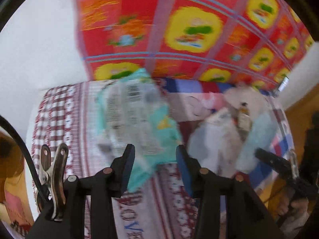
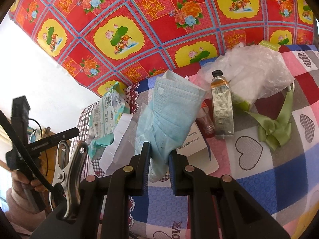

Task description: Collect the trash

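Observation:
My right gripper (image 2: 159, 151) is shut on a light blue face mask (image 2: 169, 111) and holds it above the patchwork bed cover (image 2: 279, 169). My left gripper (image 1: 155, 155) is open, its jaws either side of the lower edge of a teal and white snack wrapper (image 1: 135, 115), which also shows in the right wrist view (image 2: 107, 115). The left wrist view is blurred. A hand cream tube (image 2: 221, 107), a crumpled clear plastic bag (image 2: 257, 67), a green ribbon (image 2: 275, 127), a flattened white carton (image 2: 197, 151) and a small clear cup (image 2: 205, 119) lie on the cover.
A red and yellow flowered sheet (image 2: 139, 29) hangs behind the bed against a white wall (image 2: 39, 69). A checked red and white cloth (image 1: 59, 123) covers the bed's left part. The left gripper's body (image 2: 22, 127) and the hand holding it show at the left of the right wrist view.

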A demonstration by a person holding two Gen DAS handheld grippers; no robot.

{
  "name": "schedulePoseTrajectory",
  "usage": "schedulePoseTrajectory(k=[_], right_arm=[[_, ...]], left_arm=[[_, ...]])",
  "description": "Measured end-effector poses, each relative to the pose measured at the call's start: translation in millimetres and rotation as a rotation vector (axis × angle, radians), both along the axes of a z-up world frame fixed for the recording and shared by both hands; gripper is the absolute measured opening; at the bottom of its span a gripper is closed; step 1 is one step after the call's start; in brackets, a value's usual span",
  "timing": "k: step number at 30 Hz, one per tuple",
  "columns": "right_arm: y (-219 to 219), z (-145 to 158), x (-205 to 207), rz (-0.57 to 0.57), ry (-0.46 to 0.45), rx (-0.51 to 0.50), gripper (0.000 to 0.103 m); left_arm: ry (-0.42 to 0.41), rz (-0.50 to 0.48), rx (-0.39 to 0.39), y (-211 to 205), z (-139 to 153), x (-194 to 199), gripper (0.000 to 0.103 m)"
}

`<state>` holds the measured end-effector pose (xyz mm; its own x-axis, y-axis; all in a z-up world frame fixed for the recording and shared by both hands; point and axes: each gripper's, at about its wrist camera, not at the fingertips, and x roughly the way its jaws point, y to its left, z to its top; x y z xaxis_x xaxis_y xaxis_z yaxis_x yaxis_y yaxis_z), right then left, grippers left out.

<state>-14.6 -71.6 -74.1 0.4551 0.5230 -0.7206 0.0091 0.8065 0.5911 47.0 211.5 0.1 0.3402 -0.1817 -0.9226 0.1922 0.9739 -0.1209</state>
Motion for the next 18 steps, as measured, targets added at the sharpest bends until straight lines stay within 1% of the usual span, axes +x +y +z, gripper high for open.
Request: schedulePoseTrajectory(k=[2, 6, 8, 11, 14, 18], right_arm=[[-2.2, 0.3, -0.8, 0.001, -0.002, 0.0, 0.018], [-8.5, -0.4, -3.5, 0.0, -0.002, -0.001, 0.018], [-12.2, -1.0, -5.0, -0.003, -0.002, 0.0, 0.018], [-18.6, -2.0, -6.7, -0.006, -0.004, 0.004, 0.018], [-24.6, -3.8, -7.7, -0.009, -0.005, 0.01, 0.018], [-31.4, -5.4, -9.5, -0.007, -0.007, 0.014, 0.018]], left_arm=[[0.009, -0.038, -0.016, -14.5, -0.1, -2.3, 0.046], [0.028, -0.092, -0.015, -39.1, -4.6, -6.1, 0.046], [0.036, -0.121, -0.005, -51.7, -7.9, -8.7, 0.046], [0.045, -0.162, 0.009, -65.5, -12.5, -13.1, 0.054], [0.046, -0.207, 0.044, -78.9, -18.3, -19.0, 0.055], [0.067, -0.224, 0.086, -90.6, -30.5, -20.0, 0.055]])
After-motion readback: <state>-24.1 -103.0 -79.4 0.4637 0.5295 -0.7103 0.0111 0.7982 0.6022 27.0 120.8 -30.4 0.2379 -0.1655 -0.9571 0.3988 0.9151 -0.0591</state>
